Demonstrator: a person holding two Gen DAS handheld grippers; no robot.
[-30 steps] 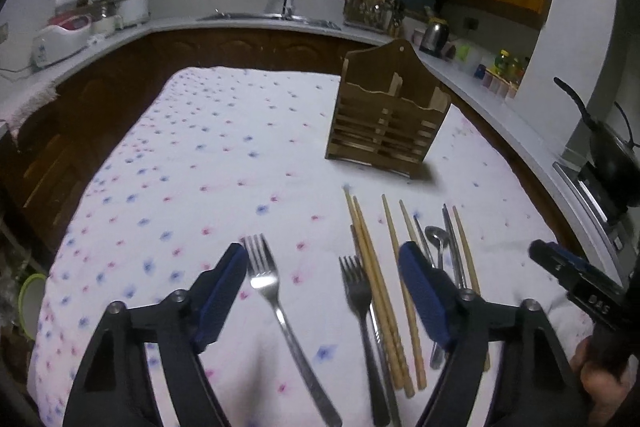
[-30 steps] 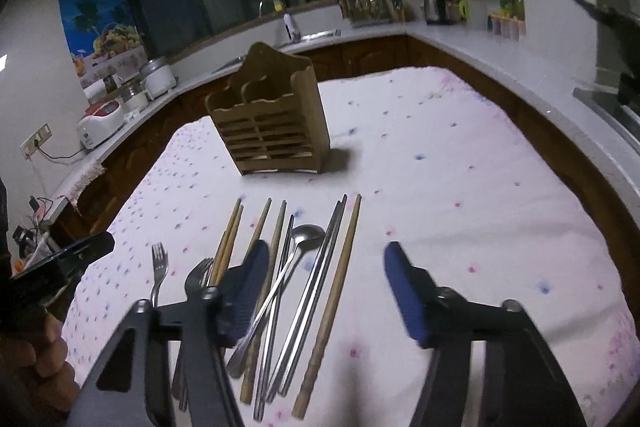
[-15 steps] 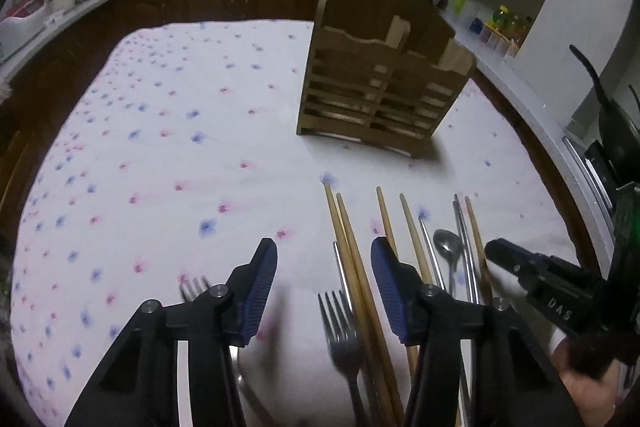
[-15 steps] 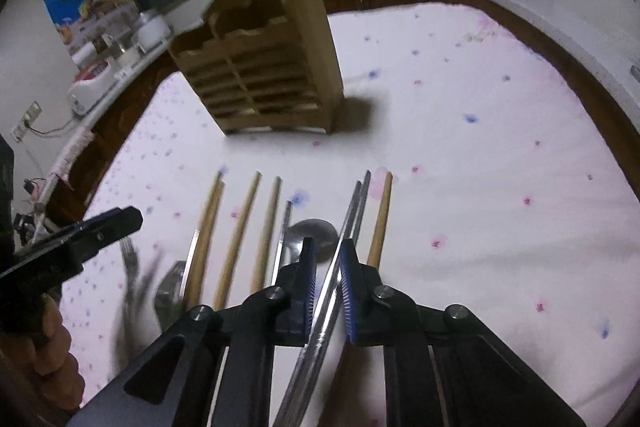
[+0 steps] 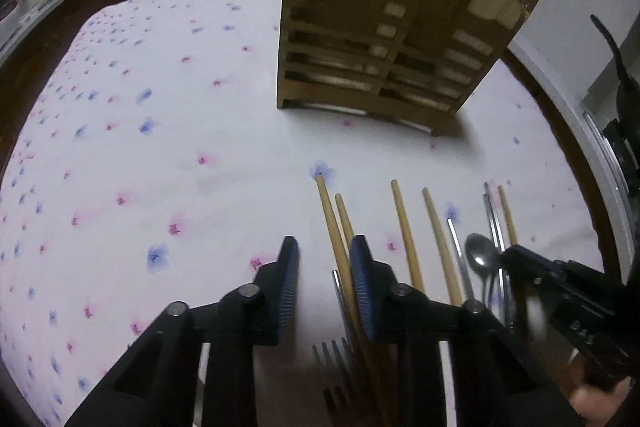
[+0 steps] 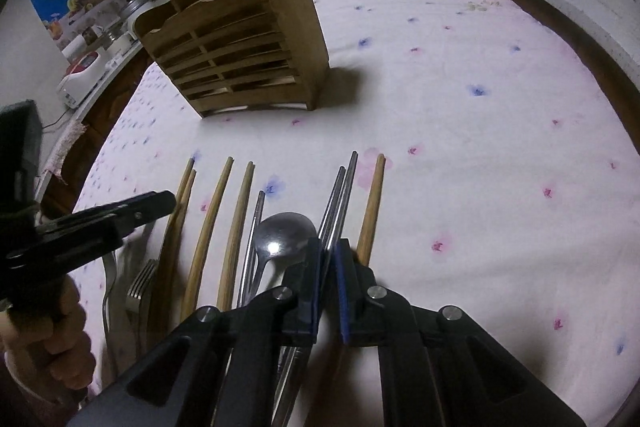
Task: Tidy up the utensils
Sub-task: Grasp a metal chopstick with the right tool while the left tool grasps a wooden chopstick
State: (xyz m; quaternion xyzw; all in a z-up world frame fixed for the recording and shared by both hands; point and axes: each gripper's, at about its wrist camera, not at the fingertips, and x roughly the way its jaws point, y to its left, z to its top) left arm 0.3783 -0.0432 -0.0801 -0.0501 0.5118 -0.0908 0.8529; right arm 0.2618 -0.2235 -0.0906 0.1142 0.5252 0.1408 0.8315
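- Slatted wooden utensil holder (image 6: 240,39) stands upright on a white cloth (image 6: 480,147) printed with small pink and blue flowers.
- Laid out flat before it: tapered wooden chopsticks (image 5: 404,231), thin metal chopsticks (image 6: 340,199), a shiny steel spoon (image 6: 280,235), a steel fork (image 5: 336,367).
- Only writing I can see: white characters on my right gripper's body, too blurred to read.
- My right gripper (image 6: 328,251) is clamped together on the metal chopsticks; the spoon bowl lies just left of its pads.
- My left gripper (image 5: 324,259) is closing; two wooden chopsticks and the fork handle lie between the ribbed blue pads, not visibly pinched.
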